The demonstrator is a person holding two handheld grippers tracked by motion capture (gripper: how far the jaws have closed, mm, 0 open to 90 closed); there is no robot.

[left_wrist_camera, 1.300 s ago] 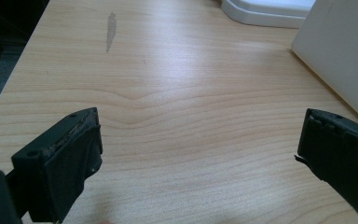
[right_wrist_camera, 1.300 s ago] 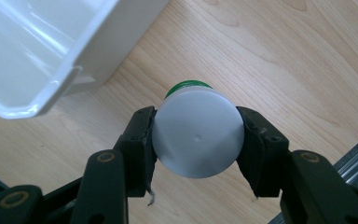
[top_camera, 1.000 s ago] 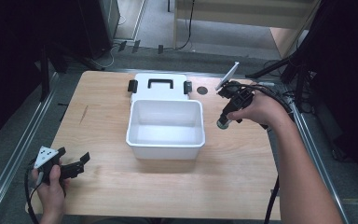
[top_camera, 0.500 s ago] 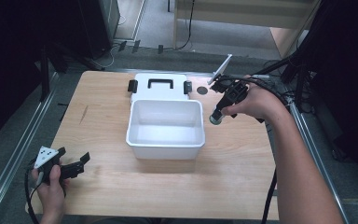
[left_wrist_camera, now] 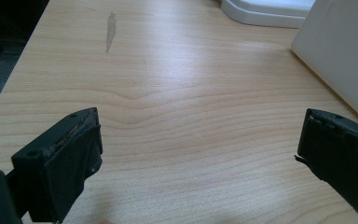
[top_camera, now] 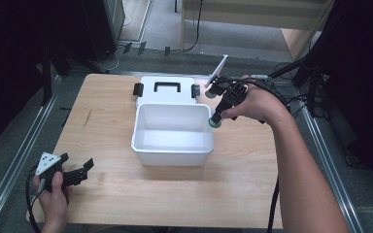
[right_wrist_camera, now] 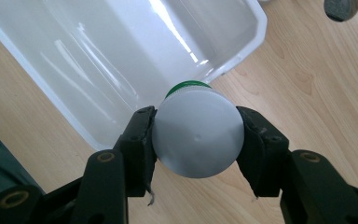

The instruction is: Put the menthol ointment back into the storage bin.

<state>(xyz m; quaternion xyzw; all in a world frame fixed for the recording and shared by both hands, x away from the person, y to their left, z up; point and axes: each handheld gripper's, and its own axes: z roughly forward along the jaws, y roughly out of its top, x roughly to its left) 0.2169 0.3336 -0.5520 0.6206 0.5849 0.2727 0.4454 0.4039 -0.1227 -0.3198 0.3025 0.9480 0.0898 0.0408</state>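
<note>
Now right gripper clamps white bottle, green cap pointing down, over right rim of white bin at table centre. Lid lies flat behind bin. Left gripper rests near table's front-left corner, jaws spread wide, nothing between.

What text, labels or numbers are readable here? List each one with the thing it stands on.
None can be read: the white bottle in the right hand-held gripper, the white bin, its lid and the table show no lettering.
</note>
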